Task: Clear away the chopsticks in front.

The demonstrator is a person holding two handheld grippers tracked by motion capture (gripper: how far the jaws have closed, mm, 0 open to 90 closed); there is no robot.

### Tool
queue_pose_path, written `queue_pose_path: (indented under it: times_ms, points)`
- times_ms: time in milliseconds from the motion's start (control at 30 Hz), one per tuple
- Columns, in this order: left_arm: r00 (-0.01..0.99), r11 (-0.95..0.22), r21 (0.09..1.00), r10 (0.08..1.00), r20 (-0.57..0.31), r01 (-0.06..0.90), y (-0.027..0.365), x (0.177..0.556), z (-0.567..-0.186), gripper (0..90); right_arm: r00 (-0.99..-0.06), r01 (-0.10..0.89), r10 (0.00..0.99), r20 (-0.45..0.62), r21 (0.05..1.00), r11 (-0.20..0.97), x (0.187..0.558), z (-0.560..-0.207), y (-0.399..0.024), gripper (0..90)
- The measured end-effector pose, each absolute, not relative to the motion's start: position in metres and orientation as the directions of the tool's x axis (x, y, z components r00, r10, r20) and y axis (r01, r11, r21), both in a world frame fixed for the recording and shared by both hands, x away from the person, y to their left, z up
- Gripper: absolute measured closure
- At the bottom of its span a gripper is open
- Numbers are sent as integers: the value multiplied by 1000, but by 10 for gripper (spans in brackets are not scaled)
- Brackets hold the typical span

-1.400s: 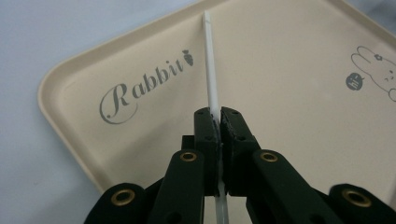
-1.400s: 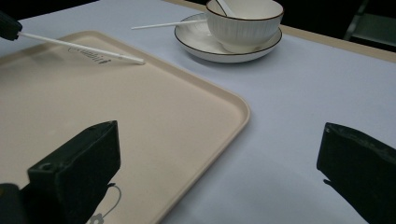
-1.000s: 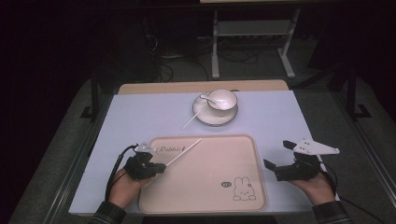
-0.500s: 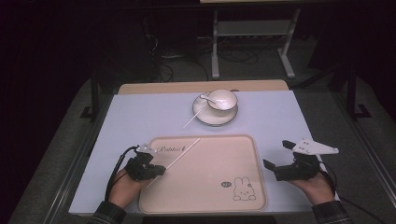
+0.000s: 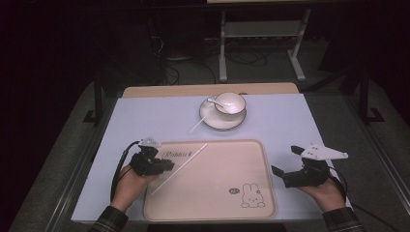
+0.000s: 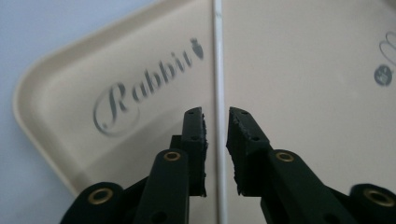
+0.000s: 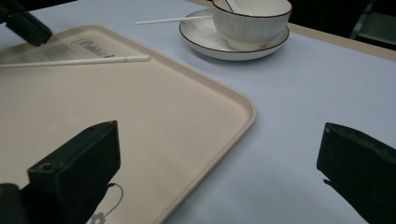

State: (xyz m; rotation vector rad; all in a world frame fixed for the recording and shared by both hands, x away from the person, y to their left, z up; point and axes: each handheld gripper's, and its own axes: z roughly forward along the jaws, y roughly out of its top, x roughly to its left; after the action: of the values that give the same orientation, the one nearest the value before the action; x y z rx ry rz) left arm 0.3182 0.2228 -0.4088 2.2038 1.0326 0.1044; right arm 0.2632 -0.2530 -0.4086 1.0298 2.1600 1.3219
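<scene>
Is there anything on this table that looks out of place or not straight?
Yes. One white chopstick lies diagonally on the tray, while the other chopstick leans on the saucer rim, so the pair is separated.

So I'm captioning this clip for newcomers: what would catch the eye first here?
Likely the beige rabbit tray at the near middle of the table, with a white chopstick lying slantwise on it between the left claw's just-opening jaws. Beyond the tray, a white bowl sits on a saucer.
</scene>
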Motion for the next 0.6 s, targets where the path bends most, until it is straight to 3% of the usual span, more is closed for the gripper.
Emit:
queue_pose_path:
  times_ms: [600]
  points:
    - [700,-447,689,704,-124,571,168,426,-377,752,-643,380,764,50,887,262,263,-408,-255,0]
